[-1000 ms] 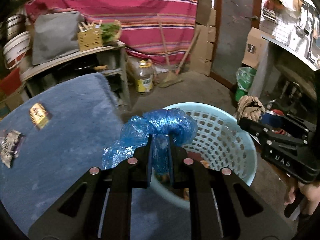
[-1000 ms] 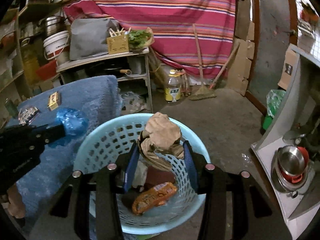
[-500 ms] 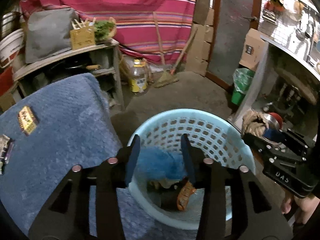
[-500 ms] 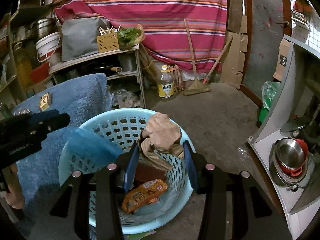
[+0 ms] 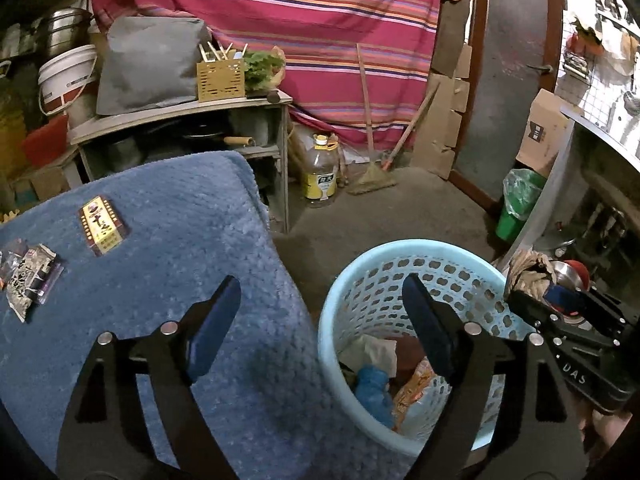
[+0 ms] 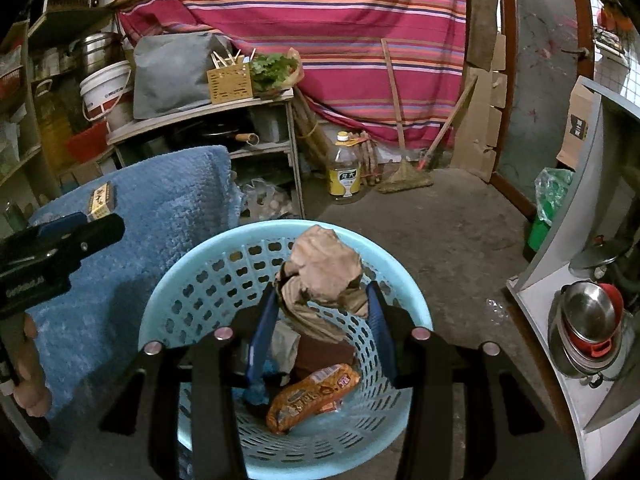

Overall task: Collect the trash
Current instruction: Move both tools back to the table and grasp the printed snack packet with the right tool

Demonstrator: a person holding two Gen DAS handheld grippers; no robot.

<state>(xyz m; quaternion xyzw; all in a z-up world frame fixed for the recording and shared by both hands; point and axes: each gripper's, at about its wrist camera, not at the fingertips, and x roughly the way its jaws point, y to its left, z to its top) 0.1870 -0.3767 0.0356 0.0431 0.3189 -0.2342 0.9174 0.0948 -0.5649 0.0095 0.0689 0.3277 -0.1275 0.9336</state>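
Right wrist view, right gripper (image 6: 320,304) jaws clamping crumpled brown paper (image 6: 324,272) over basket (image 6: 168,280), left gripper (image 5: 320,304) jaws spread empty.

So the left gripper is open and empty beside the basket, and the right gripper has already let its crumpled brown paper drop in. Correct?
Not quite. The left gripper is open and empty, but the right gripper has not released: the right wrist view shows the crumpled brown paper between its fingers, above the light blue basket.

Left gripper (image 5: 320,312) spread wide, nothing between its fingers. Right gripper (image 6: 322,308) closed on a crumpled brown paper wad (image 6: 322,276) at its fingertips.
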